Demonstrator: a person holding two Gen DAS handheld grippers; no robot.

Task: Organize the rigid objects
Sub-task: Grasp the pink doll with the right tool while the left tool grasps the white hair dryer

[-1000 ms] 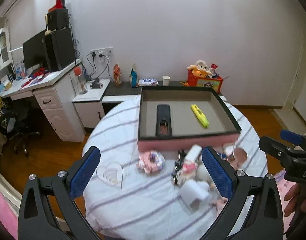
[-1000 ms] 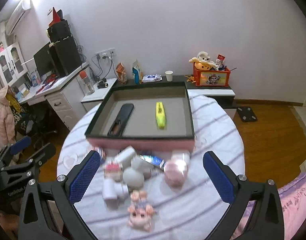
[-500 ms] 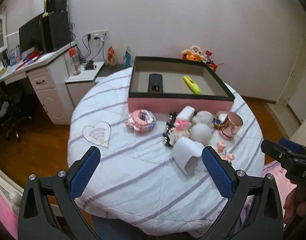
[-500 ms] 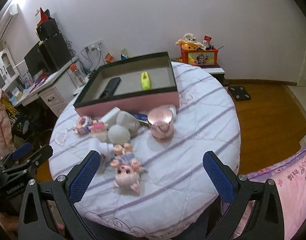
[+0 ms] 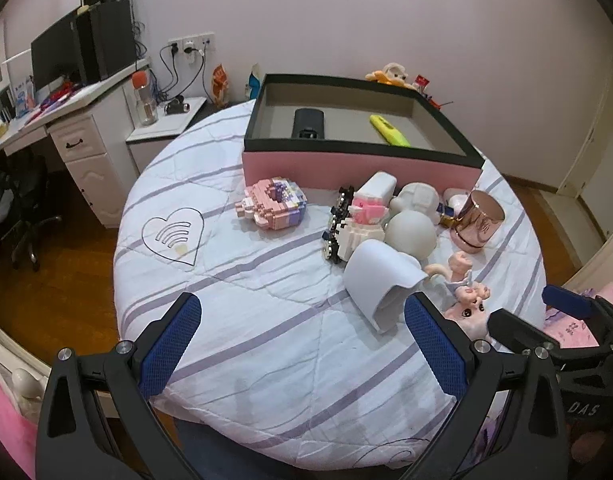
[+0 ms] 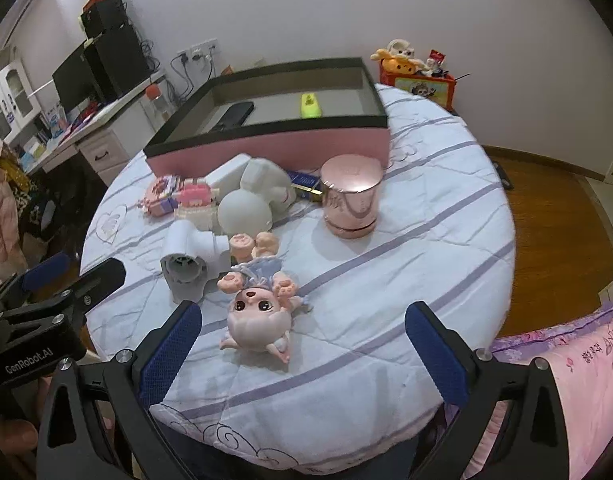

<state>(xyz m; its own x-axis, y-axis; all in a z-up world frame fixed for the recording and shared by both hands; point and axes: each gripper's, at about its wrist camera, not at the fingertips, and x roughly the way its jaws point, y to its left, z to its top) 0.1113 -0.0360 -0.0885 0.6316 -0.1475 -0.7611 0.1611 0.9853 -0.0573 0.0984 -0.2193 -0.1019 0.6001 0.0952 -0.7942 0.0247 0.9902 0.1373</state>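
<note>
Lying between right tool's [image 6: 302, 336] spread fingers, pig doll [image 6: 262, 312]

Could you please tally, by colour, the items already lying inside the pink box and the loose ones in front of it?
In the pink box:
Black: 1, the remote
Yellow: 1, the marker

Loose in front:
White: 3, the figurine, the adapter, the box
Pink: 3, the cup, the doll, the block toy
Pink-and-white: 1, the brick toy
Blue: 1, the packet

Total: 10
</note>
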